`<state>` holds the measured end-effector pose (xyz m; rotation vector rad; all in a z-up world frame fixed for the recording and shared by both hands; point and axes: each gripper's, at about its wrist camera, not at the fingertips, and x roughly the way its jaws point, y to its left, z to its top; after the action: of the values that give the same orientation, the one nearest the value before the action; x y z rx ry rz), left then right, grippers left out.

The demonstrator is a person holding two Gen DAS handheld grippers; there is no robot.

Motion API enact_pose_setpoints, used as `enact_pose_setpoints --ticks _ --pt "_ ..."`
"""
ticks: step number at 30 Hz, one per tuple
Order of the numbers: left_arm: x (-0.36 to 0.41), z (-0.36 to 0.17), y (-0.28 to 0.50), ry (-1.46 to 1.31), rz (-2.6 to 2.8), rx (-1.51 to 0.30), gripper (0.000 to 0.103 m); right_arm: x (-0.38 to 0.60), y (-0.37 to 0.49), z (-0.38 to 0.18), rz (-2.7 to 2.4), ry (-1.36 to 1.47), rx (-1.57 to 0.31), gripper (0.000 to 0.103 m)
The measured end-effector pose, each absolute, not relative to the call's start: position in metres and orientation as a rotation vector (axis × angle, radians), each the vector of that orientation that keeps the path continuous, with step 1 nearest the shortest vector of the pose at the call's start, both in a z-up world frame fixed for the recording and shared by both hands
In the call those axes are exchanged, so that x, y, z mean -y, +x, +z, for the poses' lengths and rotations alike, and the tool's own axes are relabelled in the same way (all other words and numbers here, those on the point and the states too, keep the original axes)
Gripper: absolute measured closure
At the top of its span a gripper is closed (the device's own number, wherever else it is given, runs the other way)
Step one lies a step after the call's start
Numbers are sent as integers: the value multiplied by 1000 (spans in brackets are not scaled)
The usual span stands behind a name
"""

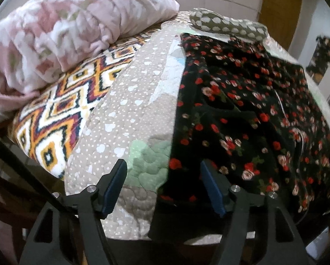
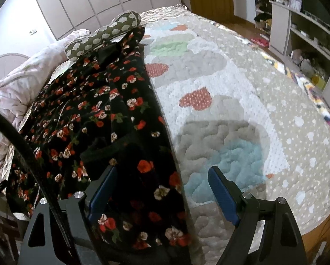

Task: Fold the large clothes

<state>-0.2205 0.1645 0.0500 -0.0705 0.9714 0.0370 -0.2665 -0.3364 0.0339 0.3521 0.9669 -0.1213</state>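
A black floral garment (image 1: 249, 114) lies on a patchwork quilt (image 2: 242, 101) covering the bed, its long edges already turned in to form a narrow strip; judging by that, the lengthwise folds are done and the crosswise ones remain. Both of the 2 handheld tools hover at its near end: the left gripper (image 1: 164, 172) and the right gripper (image 2: 162, 177) stand spread, clamping nothing, with the cloth's edge beneath each. A spotted cushion (image 2: 105, 35) rests against the garment's far end and may hamper the fold; a pink blanket (image 1: 61, 33) is heaped nearby.
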Motion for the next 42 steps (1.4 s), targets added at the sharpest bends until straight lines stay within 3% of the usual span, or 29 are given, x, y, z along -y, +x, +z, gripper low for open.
enact_pose_setpoints --ticks 8,17,30,33,40,42 --pt "-213 21 -194 -449 -161 -1024 33 349 -271 22 -43 499 -944 13" --pt "-209 5 -191 -762 -524 -1053 34 353 -271 13 212 745 -900 13" --pt "-198 -7 -218 -717 -563 -1067 35 397 -290 5 186 943 -778 15" --pt "-191 -14 -218 -728 -598 -1089 29 391 -284 3 190 906 -821 15" --pt "-153 -26 -228 -694 -716 -1150 29 348 -285 -2 385 808 -927 14" --pt "-154 -26 -229 -691 -694 -1145 39 341 -289 -3 382 786 -934 14"
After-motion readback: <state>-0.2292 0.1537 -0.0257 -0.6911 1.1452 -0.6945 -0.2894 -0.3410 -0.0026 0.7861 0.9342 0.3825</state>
